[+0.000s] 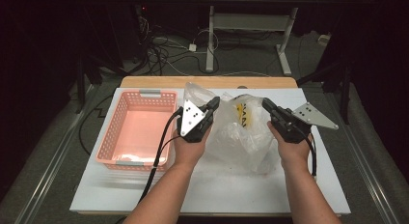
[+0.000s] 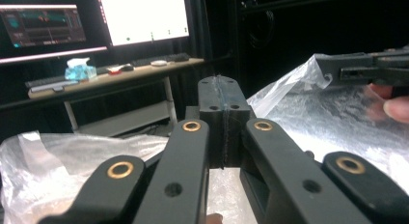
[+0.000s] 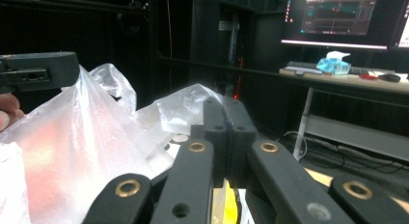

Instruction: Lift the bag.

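left gripper [image 1: 215, 103] clamps plastic bag [image 1: 241, 142] | right gripper [image 1: 265, 103] clamps bag | yellow label unreadable

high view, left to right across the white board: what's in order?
Pink perforated plastic basket → left claw, shut on the edge of the bag → clear crinkled plastic bag with something yellow inside → right claw, shut on the bag's other edge.

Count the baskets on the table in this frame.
1. A pink basket sits on the white table, left of the clear plastic bag; the bag could hide something small behind it.
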The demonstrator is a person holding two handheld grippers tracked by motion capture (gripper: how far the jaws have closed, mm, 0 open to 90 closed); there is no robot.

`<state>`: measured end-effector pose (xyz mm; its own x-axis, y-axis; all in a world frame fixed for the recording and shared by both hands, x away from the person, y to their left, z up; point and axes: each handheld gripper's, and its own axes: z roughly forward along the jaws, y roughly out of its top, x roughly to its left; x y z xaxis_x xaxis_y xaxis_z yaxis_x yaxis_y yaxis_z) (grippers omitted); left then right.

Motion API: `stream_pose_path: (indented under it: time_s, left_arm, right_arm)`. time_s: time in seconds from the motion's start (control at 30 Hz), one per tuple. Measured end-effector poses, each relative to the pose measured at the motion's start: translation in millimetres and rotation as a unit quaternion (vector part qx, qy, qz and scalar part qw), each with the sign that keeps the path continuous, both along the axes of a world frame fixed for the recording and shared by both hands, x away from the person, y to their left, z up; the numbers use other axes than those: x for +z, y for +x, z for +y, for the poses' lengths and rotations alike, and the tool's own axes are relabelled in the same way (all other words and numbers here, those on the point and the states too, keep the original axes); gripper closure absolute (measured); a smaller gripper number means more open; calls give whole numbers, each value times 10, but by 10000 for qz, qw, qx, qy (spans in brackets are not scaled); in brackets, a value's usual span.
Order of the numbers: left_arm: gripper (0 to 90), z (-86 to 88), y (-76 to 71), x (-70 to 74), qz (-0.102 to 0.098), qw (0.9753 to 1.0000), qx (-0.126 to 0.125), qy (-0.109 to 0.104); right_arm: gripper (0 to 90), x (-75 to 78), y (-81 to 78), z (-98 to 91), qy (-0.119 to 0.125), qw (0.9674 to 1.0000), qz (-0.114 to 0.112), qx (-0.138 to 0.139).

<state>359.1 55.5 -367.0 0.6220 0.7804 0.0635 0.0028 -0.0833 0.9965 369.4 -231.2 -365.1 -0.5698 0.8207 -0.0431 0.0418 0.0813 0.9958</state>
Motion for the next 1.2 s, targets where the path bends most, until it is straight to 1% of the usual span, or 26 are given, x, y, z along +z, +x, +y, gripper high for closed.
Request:
stream_pose_path:
  time_s: [0.13, 0.23, 0.33, 0.4, 0.47, 0.6, 0.63, 0.73, 0.87, 0.93, 1.03, 1.07, 1.1, 1.13, 1.2]
  left_arm:
    - [885, -6, 37, 136, -152, 9999, 13, 6]
    - [885, -10, 55, 258, -263, 9997, 13, -16]
    - [885, -18, 56, 384, -411, 9991, 9, -45]
    - [885, -26, 59, 458, -495, 9988, 12, -63]
    - [885, -41, 69, 536, -575, 9983, 2, -87]
    - [885, -85, 80, 656, -674, 9977, -41, -99]
    - [885, -98, 82, 682, -701, 9975, -58, -101]
    - [885, -132, 93, 742, -747, 9971, -93, -129]
    - [885, -162, 101, 795, -780, 9967, -137, -191]
    - [885, -161, 100, 818, -802, 9964, -149, -246]
    - [885, -132, 100, 865, -830, 9956, -167, -389]
    - [885, -124, 100, 880, -850, 9954, -161, -409]
    - [885, -119, 103, 893, -855, 9953, -160, -424]
    - [885, -111, 109, 904, -849, 9955, -155, -395]
    - [885, -96, 120, 904, -839, 9957, -129, -374]
  right_arm:
    - [900, 74, 7, 43, 29, 9999, -118, 34]
    - [900, 141, 0, 79, 121, 9998, -178, 40]
    - [900, 211, -6, 110, 143, 9995, -286, 83]
    - [900, 257, -16, 129, 190, 9993, -304, 114]
    - [900, 307, -17, 147, 209, 9989, -394, 150]
    - [900, 424, -43, 214, 308, 9979, -524, 207]
    - [900, 457, -50, 226, 315, 9975, -589, 224]
    - [900, 564, -73, 269, 491, 9956, -741, 290]
    - [900, 718, -114, 318, 705, 9917, -1021, 333]
    - [900, 789, -137, 343, 756, 9900, -1133, 356]
    - [900, 886, -167, 360, 825, 9875, -1292, 379]
    - [900, 915, -170, 358, 826, 9870, -1338, 339]
    - [900, 939, -176, 350, 829, 9859, -1434, 254]
    - [900, 960, -174, 336, 841, 9852, -1481, 199]
    - [900, 977, -137, 304, 833, 9860, -1443, 104]
